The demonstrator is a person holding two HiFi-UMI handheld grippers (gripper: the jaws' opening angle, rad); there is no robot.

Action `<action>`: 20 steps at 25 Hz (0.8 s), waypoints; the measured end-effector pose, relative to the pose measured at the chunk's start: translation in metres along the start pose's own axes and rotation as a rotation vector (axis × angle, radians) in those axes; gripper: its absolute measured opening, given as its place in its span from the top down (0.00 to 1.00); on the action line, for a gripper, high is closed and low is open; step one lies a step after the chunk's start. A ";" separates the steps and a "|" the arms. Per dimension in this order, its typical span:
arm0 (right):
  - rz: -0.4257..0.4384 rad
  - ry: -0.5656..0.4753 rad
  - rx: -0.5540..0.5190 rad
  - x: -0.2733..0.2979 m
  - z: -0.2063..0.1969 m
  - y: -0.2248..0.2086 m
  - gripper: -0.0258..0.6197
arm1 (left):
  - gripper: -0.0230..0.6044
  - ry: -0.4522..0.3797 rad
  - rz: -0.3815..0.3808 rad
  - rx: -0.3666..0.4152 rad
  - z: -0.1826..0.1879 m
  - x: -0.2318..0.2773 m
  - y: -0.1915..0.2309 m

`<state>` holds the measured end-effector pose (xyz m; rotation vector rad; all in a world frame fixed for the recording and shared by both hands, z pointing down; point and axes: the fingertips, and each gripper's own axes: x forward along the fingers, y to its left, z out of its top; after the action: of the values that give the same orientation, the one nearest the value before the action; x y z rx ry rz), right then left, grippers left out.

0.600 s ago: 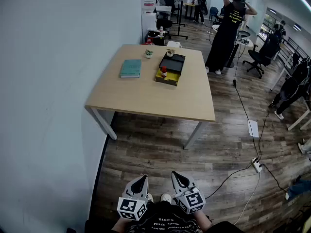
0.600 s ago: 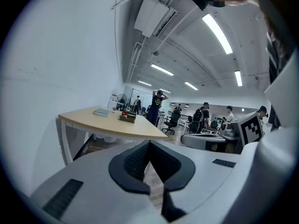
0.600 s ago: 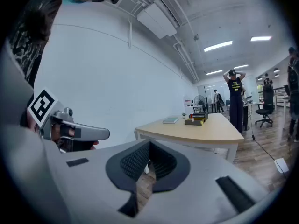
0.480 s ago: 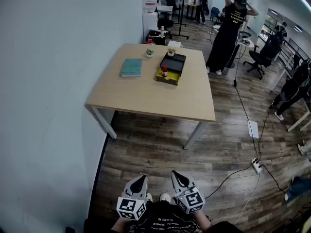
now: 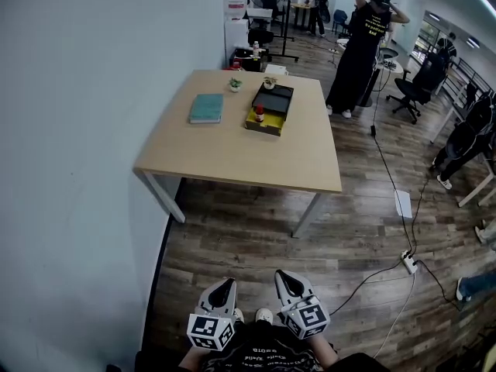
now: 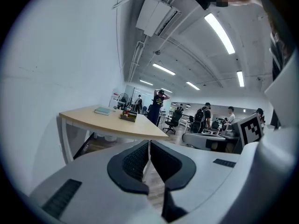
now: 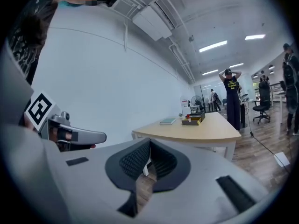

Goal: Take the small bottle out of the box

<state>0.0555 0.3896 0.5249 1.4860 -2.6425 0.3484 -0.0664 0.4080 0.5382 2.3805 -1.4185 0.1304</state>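
Note:
A yellow box with a black inside lies on the far part of the wooden table. The small bottle, red-capped, stands in the box's near end. In the gripper views the box shows small and far off. My left gripper and right gripper are held close to my body, well short of the table, over the floor. Both are shut with nothing between their jaws.
A teal book, a small potted plant and a little bowl also sit on the table. A person in black stands beyond its far right corner. Cables and a power strip lie on the floor at right. A white wall runs along the left.
The view has shifted slightly; the table sits a touch further left in the picture. Both grippers stay shut in about the same place.

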 end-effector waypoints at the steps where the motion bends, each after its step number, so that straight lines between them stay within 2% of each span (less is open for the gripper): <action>1: 0.001 0.002 0.003 0.001 0.000 0.000 0.92 | 0.92 -0.001 0.000 -0.001 0.001 0.000 0.000; 2: 0.003 0.004 0.006 0.001 0.001 -0.001 0.80 | 0.84 -0.003 -0.008 -0.006 0.002 0.001 0.000; 4: 0.003 0.006 0.010 0.003 0.000 -0.001 0.79 | 0.66 -0.010 -0.028 -0.017 0.004 0.003 -0.001; 5: 0.003 0.008 0.011 0.003 0.000 -0.001 0.68 | 0.59 -0.012 -0.030 -0.017 0.005 0.004 0.000; 6: 0.002 0.009 0.010 0.004 0.001 -0.001 0.60 | 0.56 -0.012 -0.026 -0.013 0.006 0.005 0.002; 8: -0.012 0.009 0.002 0.007 0.002 -0.001 0.53 | 0.55 -0.004 -0.018 0.003 0.008 0.005 0.007; 12: -0.021 0.016 0.006 0.012 0.002 0.003 0.53 | 0.49 0.013 -0.031 0.025 0.012 0.003 0.011; 20: -0.034 0.024 -0.012 0.030 0.003 0.023 0.53 | 0.48 0.015 -0.065 0.026 0.018 -0.001 0.033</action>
<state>0.0207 0.3756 0.5246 1.5113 -2.5933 0.3445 -0.0977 0.3887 0.5298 2.4387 -1.3383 0.1507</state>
